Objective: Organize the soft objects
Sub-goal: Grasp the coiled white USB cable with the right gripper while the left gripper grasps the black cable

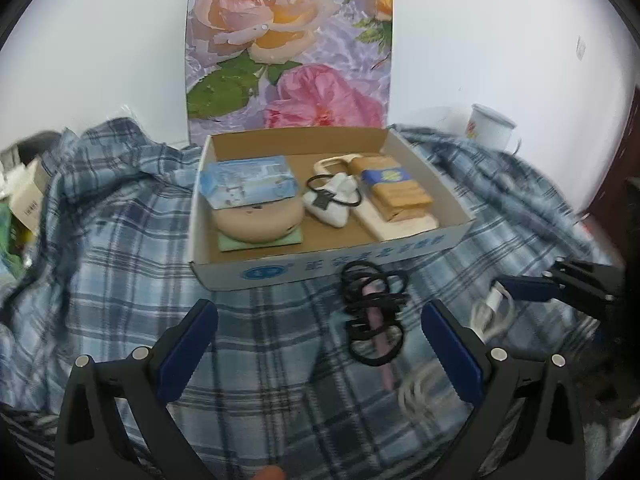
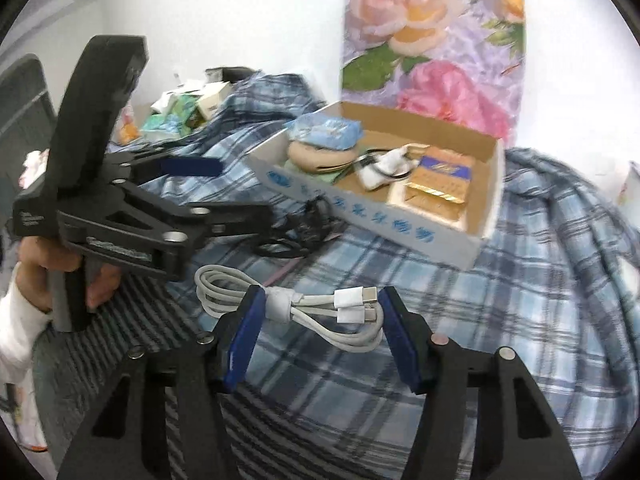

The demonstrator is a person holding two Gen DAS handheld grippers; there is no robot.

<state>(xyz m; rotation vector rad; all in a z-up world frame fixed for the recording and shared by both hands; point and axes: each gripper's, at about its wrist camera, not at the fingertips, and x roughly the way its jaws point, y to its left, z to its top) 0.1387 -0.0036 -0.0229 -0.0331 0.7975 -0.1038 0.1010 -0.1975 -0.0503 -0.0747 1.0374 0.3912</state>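
A coiled white USB cable (image 2: 320, 312) lies between the blue pads of my right gripper (image 2: 320, 316); both pads touch it, so the gripper is shut on the cable just above the plaid blanket (image 2: 480, 320). In the left wrist view the right gripper (image 1: 520, 284) shows at the right edge with the cable (image 1: 490, 308). My left gripper (image 1: 320, 312) is open and holds nothing. It hovers over a bunch of black hair ties (image 1: 372, 312) strung on a pink stick, in front of the cardboard box (image 1: 320, 274).
The box (image 2: 360, 208) holds a blue tissue pack (image 1: 248, 182), a beige round pad (image 1: 256, 220), a small white plush (image 1: 332, 200) and a brown packet (image 1: 394, 188). A floral board (image 1: 288, 48) leans on the wall behind. A white cup (image 1: 490, 126) stands at the right; clutter (image 2: 180, 112) is piled at the left.
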